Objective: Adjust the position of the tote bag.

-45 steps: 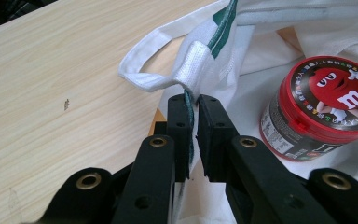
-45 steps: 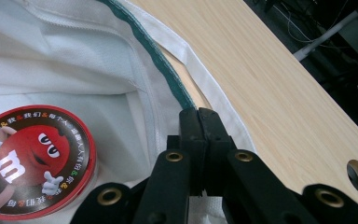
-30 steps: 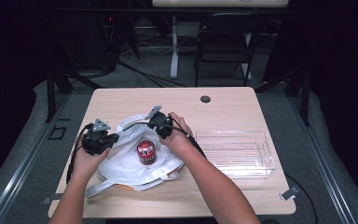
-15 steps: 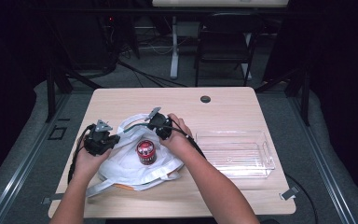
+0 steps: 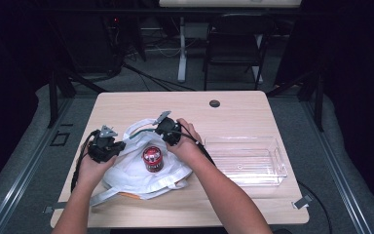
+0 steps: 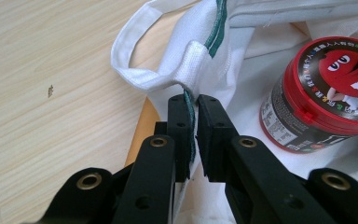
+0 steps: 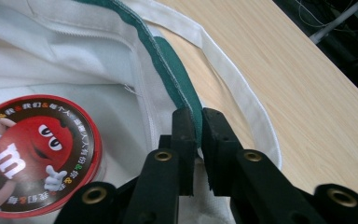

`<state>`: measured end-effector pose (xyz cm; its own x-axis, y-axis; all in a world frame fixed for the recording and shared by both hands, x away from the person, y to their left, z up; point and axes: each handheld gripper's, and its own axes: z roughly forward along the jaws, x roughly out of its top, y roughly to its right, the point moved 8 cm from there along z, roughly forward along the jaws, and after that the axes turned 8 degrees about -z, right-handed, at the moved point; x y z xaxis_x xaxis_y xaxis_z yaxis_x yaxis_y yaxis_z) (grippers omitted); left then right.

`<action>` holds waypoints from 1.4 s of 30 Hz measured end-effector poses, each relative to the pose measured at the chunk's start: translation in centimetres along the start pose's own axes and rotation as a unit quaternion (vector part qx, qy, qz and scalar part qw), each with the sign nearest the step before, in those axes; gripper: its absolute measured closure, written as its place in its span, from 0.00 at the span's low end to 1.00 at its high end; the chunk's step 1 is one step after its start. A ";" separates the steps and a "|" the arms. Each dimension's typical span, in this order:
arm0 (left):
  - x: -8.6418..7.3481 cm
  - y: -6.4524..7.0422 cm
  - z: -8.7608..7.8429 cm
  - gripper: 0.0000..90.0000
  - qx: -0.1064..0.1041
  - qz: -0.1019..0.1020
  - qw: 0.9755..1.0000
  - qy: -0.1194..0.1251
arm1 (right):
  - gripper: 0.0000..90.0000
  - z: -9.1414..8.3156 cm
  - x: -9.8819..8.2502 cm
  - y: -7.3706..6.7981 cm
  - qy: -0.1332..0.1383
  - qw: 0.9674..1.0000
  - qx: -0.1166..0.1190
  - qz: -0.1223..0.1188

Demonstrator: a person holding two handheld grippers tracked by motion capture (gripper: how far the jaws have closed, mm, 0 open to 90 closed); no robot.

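Two grippers pinch the green-trimmed rim of the white bag (image 5: pixel 141 170) at mid-surface: left gripper (image 6: pixel 192 135) on its left edge, right gripper (image 7: pixel 196 140) on the far edge, its jaws just easing (cloth between). The candy can (image 5: pixel 152 158) stands between them, nearer the right gripper.

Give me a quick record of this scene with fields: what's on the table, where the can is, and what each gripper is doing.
table: light wood
bag: white cloth bag with a green-trimmed rim, lying on the table
can: red-lidded candy can standing upright on the bag
tray: clear plastic tray, right of the bag, nothing in it
left gripper: shut on the bag's rim
right gripper: jaws have just been opening slightly, green rim between them, pads touching it
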<state>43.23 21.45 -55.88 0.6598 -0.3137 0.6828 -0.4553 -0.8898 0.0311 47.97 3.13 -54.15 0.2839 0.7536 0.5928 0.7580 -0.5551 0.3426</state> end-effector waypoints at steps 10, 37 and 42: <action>0.0 0.0 0.1 0.94 0.001 0.000 1.000 -0.003 | 0.83 -2.3 0.5 0.7 0.028 1.000 -0.009 0.008; -0.1 -0.1 0.1 0.94 0.002 -0.001 1.000 -0.002 | 0.76 -5.8 -1.6 -0.4 0.051 0.999 0.005 0.000; -0.2 0.0 0.0 0.94 0.000 -0.002 1.000 -0.005 | 0.73 -5.7 -1.9 -1.1 0.049 0.999 0.014 -0.001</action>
<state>43.15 21.54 -56.00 0.6672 -0.3139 0.6755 -0.4534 -0.8907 0.0339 43.29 0.27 -51.49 0.2245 0.7162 0.6608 0.7748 -0.5424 0.3247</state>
